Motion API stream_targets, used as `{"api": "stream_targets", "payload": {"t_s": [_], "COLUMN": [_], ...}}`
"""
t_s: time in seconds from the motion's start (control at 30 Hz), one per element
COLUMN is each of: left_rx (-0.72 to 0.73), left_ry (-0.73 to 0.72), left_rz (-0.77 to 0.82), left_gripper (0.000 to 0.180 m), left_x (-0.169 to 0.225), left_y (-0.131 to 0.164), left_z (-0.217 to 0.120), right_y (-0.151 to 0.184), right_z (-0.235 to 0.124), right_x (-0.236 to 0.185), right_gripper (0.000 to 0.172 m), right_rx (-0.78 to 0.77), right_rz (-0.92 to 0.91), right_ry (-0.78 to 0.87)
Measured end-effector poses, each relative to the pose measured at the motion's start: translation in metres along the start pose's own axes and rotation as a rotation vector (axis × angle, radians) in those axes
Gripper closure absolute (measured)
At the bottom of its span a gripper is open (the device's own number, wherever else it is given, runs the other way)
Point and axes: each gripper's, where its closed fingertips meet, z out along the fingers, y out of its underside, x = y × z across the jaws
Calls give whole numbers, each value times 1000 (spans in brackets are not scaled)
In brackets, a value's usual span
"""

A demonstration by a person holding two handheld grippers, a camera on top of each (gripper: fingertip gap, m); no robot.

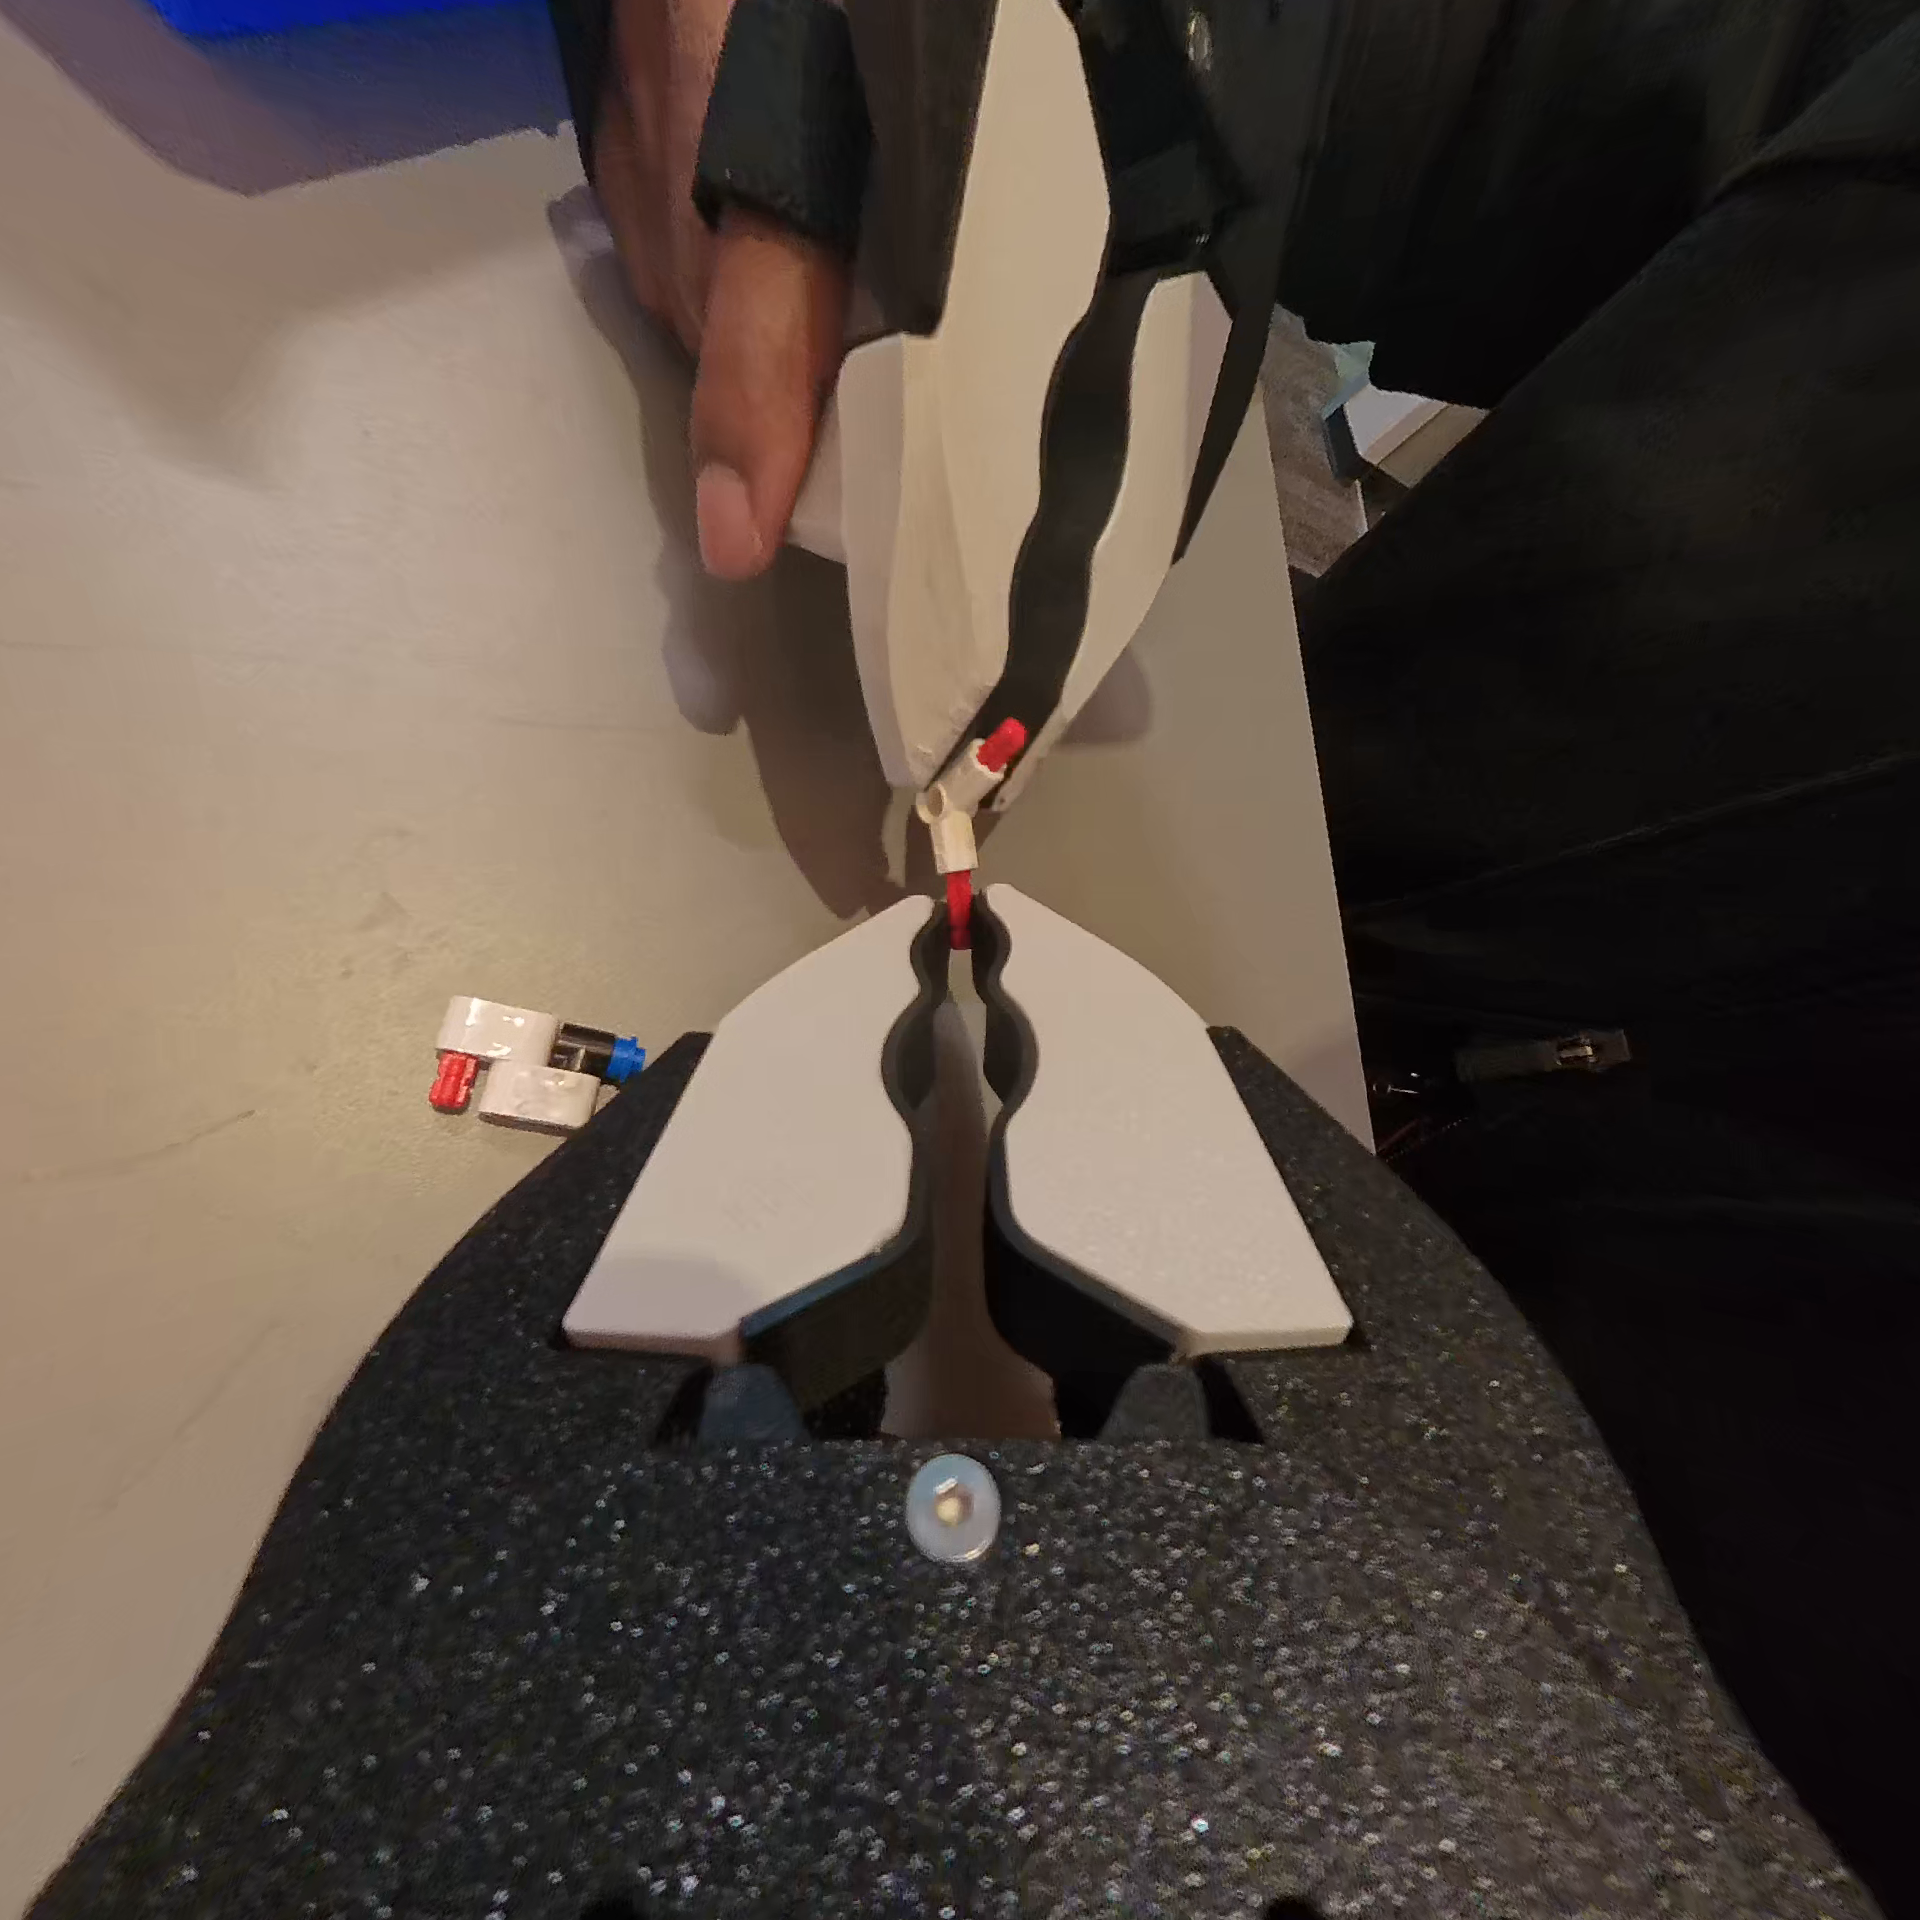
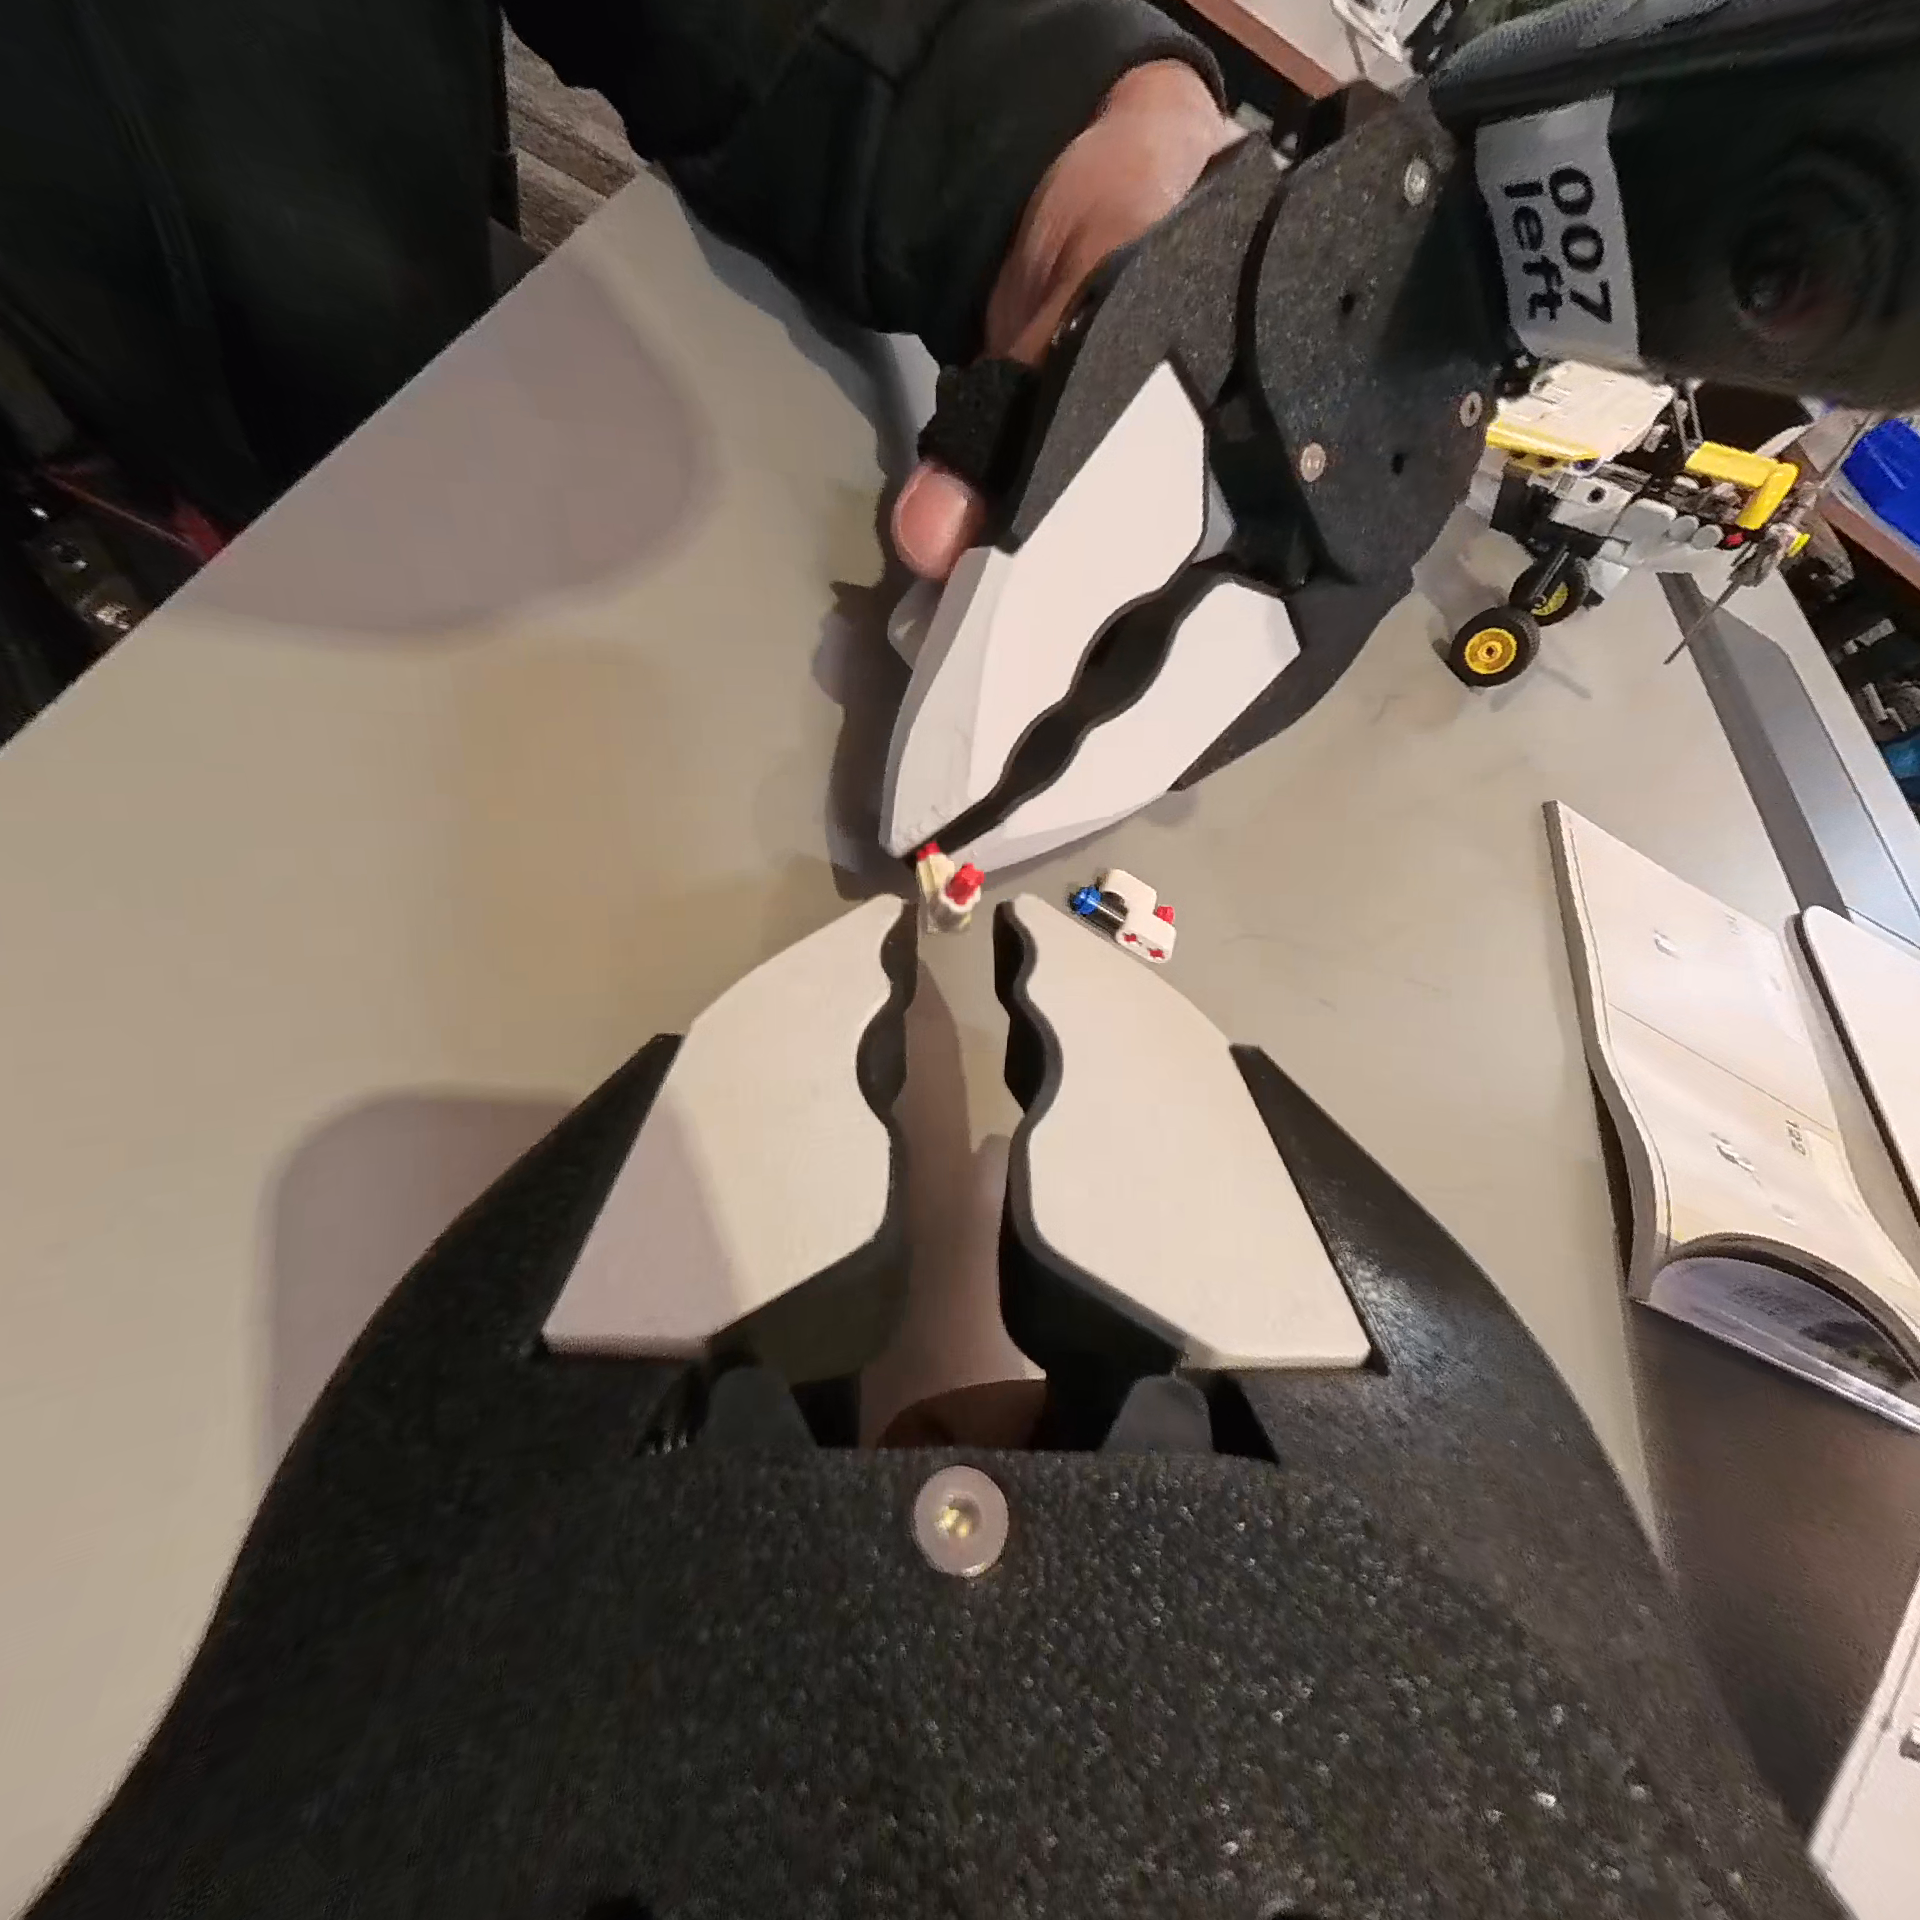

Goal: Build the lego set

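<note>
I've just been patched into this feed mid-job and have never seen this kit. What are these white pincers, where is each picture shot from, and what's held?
There is no robot here. A person works two pincer tools, one in each hand, and each has a camera looking along its two fingers. That gives a left and a right wrist view of the same moment.

The left hand-held gripper is shut on a thin red axle. The axle plugs into a small cream angled connector, held above the beige table.

The right hand-held gripper faces it with its fingers apart around the connector's other end. A gap shows beside the part, so it isn't gripping.

Also on the table are a small grey block with red, black and blue pins, an open booklet and a yellow-wheeled brick model.
</note>
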Motion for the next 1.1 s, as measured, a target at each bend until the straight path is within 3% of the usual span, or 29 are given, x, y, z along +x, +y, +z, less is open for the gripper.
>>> {"api": "stream_targets", "payload": {"t_s": [1.1], "left_rx": [-140], "left_ry": [6], "left_rz": [38], "left_gripper": [178], "left_x": [4], "left_y": [10], "left_z": [19], "right_y": [7], "right_z": [7], "right_x": [-23], "right_gripper": [164], "right_rx": [-83], "right_rz": [-57], "right_ry": [-153]}}
